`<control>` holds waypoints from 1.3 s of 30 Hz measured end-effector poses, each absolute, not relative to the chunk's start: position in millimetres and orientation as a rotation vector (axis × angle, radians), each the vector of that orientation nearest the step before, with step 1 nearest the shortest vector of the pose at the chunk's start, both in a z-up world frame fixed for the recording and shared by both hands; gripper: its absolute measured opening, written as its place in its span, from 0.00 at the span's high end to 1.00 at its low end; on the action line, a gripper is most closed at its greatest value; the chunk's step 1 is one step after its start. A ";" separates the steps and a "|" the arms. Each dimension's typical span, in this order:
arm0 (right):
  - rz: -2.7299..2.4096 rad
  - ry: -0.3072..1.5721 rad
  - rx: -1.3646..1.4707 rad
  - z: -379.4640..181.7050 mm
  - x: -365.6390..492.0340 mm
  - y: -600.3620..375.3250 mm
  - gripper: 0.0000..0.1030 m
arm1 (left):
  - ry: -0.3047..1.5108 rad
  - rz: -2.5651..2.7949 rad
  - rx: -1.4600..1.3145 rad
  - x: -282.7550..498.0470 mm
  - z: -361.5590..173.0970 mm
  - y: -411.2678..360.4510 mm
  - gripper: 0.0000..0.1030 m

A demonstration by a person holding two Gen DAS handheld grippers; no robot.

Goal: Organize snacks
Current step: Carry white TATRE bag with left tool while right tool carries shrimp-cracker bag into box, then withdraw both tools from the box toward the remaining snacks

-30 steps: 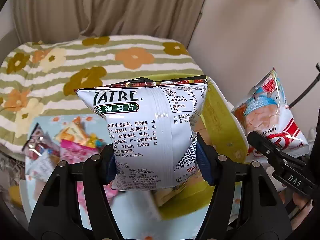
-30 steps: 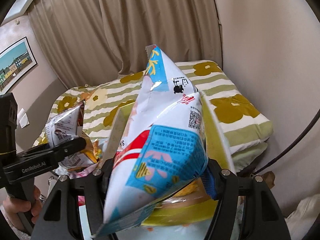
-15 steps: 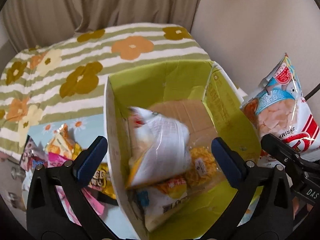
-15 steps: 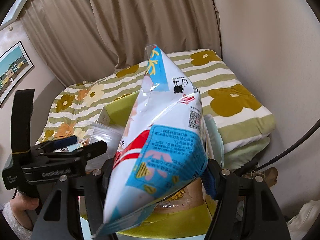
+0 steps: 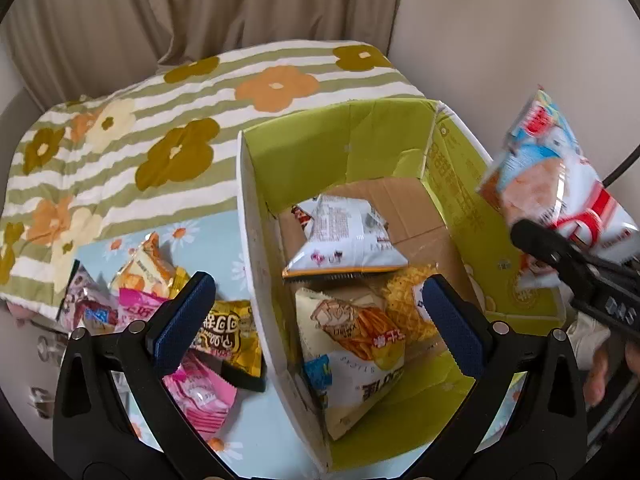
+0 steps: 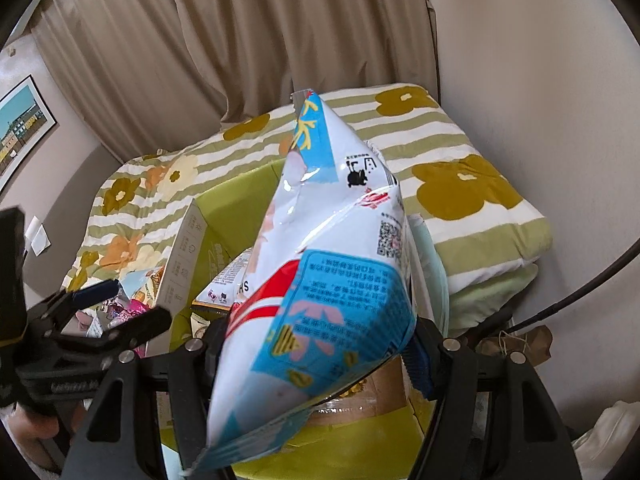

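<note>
Left claw (image 5: 316, 312) just sprung wide, empty; white chip bag (image 5: 342, 240) dropped into green box (image 5: 340, 148). Right claw (image 6: 316, 354) clamps shrimp-cracker bag (image 6: 336, 264), prob. next in.

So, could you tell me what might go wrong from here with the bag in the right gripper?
1. The shrimp chip bag is puffy and pinched low in the right gripper; it could slip or burst if squeezed harder.
2. The green box already holds the white chip bag and others, so a drop may land on top and slide.
3. The open left gripper hangs over the box, in the way.
</note>
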State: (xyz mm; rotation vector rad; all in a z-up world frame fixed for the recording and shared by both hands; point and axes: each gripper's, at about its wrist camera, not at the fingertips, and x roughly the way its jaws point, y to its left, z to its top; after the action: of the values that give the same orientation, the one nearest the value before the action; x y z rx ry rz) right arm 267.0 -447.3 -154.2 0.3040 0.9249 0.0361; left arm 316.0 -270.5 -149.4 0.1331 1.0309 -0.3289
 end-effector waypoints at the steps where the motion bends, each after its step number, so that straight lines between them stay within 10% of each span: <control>1: 0.034 0.927 0.300 -155.5 270.3 -446.3 0.39 | 1.028 -0.330 0.126 314.3 -148.1 -268.2 0.00; 5: 0.022 0.926 0.258 -161.0 284.3 -442.1 0.35 | 1.019 -0.314 0.113 308.4 -143.7 -259.0 0.00; 9: 0.034 0.889 0.244 -164.1 288.3 -438.4 0.01 | 1.016 -0.296 0.096 307.4 -140.9 -251.6 0.00; 39: 0.307 0.790 0.136 -100.8 229.3 -394.0 0.00 | 0.872 -0.098 -0.088 221.4 -83.3 -165.1 0.00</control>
State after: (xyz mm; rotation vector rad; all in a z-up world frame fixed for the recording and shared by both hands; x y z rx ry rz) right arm 229.3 -394.0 -100.8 0.1356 0.7898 0.3074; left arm 221.4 -165.1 -83.3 -0.0882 0.8717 -0.0979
